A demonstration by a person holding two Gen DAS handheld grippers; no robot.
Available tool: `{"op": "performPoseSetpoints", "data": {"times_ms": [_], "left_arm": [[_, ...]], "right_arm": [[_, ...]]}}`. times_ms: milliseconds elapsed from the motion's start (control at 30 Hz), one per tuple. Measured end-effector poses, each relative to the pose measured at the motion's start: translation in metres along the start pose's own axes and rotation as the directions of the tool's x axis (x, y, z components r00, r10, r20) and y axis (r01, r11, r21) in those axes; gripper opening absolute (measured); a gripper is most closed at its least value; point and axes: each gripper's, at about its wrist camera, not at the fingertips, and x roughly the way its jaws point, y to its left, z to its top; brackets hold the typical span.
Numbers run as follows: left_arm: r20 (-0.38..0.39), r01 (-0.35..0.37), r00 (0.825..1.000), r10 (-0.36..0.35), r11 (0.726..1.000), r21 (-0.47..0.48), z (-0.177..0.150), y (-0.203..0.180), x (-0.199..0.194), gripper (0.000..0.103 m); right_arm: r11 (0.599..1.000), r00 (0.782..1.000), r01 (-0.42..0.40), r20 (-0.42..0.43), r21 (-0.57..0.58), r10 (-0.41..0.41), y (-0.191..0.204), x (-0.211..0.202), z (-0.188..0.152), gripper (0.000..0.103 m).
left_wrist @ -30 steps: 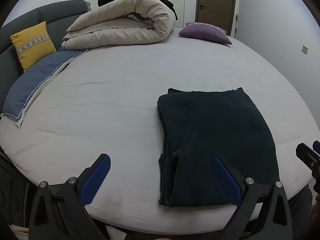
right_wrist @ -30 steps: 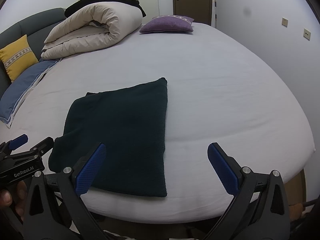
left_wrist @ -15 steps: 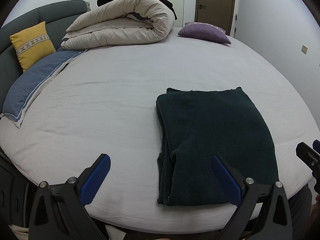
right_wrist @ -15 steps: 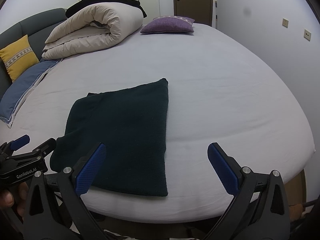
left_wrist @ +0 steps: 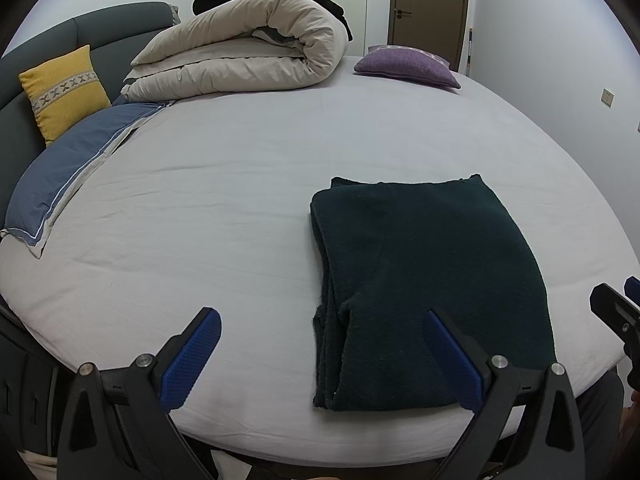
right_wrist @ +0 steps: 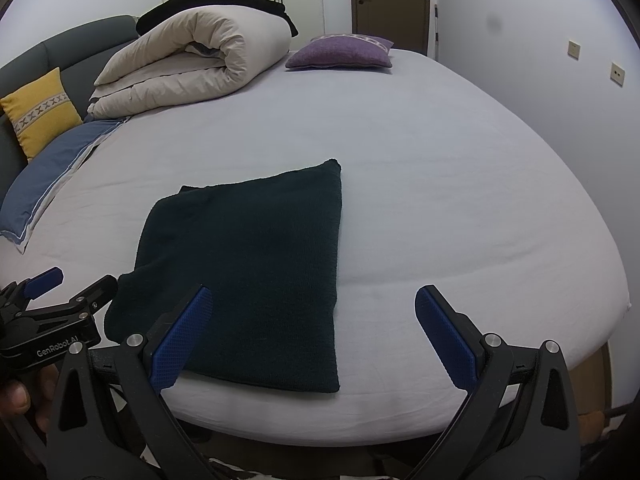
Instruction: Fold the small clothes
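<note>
A dark green knitted garment (left_wrist: 424,280) lies folded into a rectangle near the front edge of the bed (left_wrist: 240,184). It also shows in the right wrist view (right_wrist: 256,264). My left gripper (left_wrist: 320,356) is open and empty, held off the front edge, its right finger in front of the garment's near edge. My right gripper (right_wrist: 312,332) is open and empty, its left finger in front of the garment's near part. The left gripper shows at the left of the right wrist view (right_wrist: 60,300).
A rolled beige duvet (left_wrist: 244,60) lies at the back of the bed with a purple cushion (left_wrist: 408,66) beside it. A yellow cushion (left_wrist: 64,88) and a blue pillow (left_wrist: 68,160) lie at the left by a grey headboard. A wall stands to the right.
Both grippers have drifted slightly; the garment lies as before. Both stay open and empty.
</note>
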Motion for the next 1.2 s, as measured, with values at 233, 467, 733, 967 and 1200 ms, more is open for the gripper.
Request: {"op": "performPoseSetpoints", "data": {"times_ms": [233,467,733,967,1200], "left_arm": [[0.0,0.0,1.0,0.0,1.0,-0.003,-0.0001,0.0003,-0.0003,0.103],[0.0,0.0,1.0,0.0,1.0,-0.001,0.0003,0.0005,-0.0001,0.103],[-0.002,0.0,1.0,0.0,1.0,-0.002,0.0001,0.0001,-0.0002,0.103],[-0.007,0.001,1.0,-0.001,1.0,-0.002,0.002,-0.0014,-0.0022,0.103],[-0.01,0.002,1.0,-0.002,1.0,-0.003,0.0012,-0.0031,-0.0017,0.103]], "right_arm": [[1.0,1.0,-0.003,0.001,-0.005,0.003,-0.0005,-0.0021,0.0014,0.103],[1.0,1.0,-0.008,0.003,-0.009,0.008,-0.0018,-0.0036,0.0034,0.103],[1.0,1.0,-0.007,0.003,-0.008,0.007,-0.0003,-0.0042,0.0019,0.103],[1.0,1.0,-0.011,0.003,-0.01,0.011,0.0004,-0.0052,0.0017,0.103],[1.0,1.0,-0.014,-0.001,-0.011,0.014,-0.0001,-0.005,0.0009,0.103]]}}
